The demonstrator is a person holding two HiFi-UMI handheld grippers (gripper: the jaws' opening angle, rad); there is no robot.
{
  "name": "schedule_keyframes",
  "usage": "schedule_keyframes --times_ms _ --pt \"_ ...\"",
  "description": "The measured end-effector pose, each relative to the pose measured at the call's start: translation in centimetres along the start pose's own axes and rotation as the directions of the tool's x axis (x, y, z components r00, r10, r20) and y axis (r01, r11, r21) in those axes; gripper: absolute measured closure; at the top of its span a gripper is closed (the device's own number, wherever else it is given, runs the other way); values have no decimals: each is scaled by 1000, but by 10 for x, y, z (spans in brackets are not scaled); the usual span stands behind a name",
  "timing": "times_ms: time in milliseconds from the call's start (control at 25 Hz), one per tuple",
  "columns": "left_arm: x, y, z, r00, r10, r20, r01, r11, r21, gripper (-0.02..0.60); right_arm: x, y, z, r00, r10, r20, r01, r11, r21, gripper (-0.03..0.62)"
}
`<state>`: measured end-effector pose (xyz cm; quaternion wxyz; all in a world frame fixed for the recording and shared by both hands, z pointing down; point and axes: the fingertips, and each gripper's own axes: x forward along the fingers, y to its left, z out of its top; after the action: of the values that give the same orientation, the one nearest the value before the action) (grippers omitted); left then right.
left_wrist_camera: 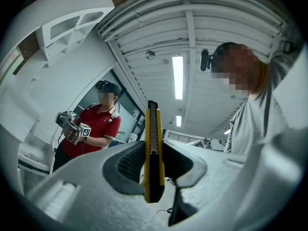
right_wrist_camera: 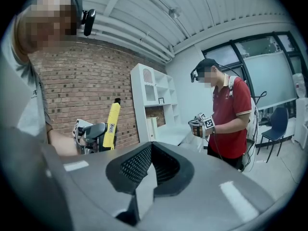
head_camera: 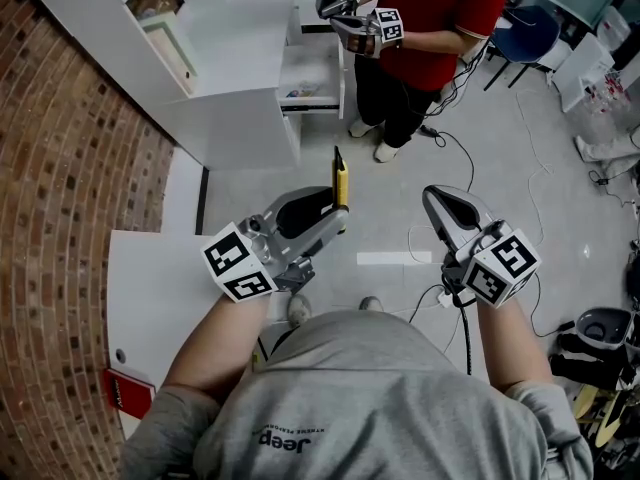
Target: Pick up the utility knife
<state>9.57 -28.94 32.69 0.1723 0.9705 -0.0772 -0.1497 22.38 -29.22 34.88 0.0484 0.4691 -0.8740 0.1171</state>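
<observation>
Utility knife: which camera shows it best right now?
The left gripper view: the utility knife stands centre frame, clamped in the jaws of the left gripper, its yellow body clear. The head view shows only its upper end above that gripper; the right gripper view shows it small, at left.

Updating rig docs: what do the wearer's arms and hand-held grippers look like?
Left hand-held gripper and right hand-held gripper: grey shells, black pads, white cubes with black square markers. Black cable off the right one. Grey short-sleeved T-shirt.
</observation>
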Motion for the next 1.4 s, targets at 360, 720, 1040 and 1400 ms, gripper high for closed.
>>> schedule_keyframes --times_ms 360,720,1040,1400 --pt "-1 -2 4 1000 -5 9 5 1000 1 463 -1 2 4 1000 -3 6 3 1000 -3 585" --pt "-2 -3 4 1000 -6 13 6 1000 1 463 -1 0 2 1000 -20 -8 20 1000 -5 586" --pt "-1 -4 4 1000 -8 16 8 1000 1 463 -1 2 1 1000 -13 -13 13 1000 -8 586" --pt "-2 -5 5 1000 -9 22 9 1000 5 463 0 4 0 1000 -4 -18 4 1000 -15 586"
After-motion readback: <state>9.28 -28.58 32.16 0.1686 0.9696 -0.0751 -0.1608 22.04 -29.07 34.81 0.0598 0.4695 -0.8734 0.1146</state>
